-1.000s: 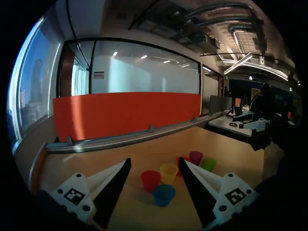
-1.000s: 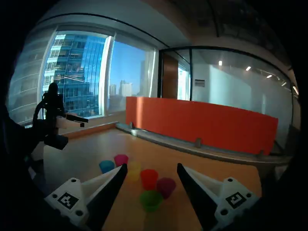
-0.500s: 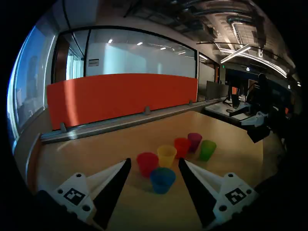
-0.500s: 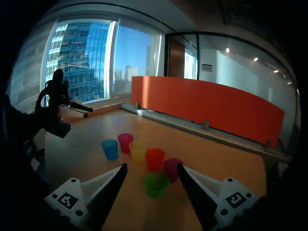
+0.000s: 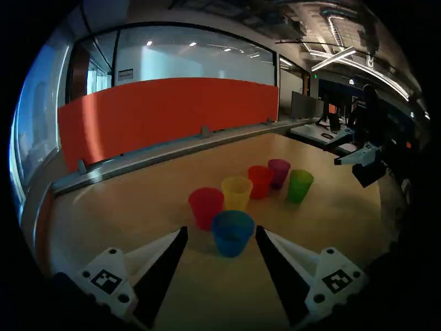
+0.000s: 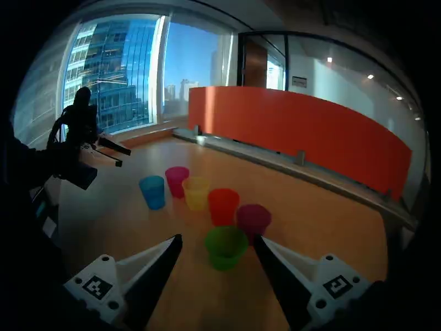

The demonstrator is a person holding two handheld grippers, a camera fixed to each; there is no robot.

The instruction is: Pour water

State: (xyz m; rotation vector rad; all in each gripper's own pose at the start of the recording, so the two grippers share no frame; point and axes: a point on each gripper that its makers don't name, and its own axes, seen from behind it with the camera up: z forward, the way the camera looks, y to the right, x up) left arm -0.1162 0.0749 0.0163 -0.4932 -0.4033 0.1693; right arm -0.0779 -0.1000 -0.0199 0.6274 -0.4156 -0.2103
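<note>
Plastic cups, six of them, stand upright on the wooden table (image 5: 138,187), mouths up and long axes vertical, each tapering toward its base. In the left gripper view the blue cup (image 5: 232,233) is nearest, just ahead of the left gripper (image 5: 220,227), whose fingers are spread apart and hold nothing. Behind the blue cup stands the red cup (image 5: 205,205), then a row running away to the right — yellow cup (image 5: 236,192), orange cup (image 5: 259,181), purple cup (image 5: 278,172) — with the green cup (image 5: 300,185) just beside the purple one. They stand close together; whether any touch I cannot tell. In the right gripper view the green cup is nearest, just ahead of the right gripper (image 6: 217,236), its fingers likewise wide apart and empty. An orange partition (image 5: 165,110) runs along the table's far edge. Whether any cup holds water cannot be told.
</note>
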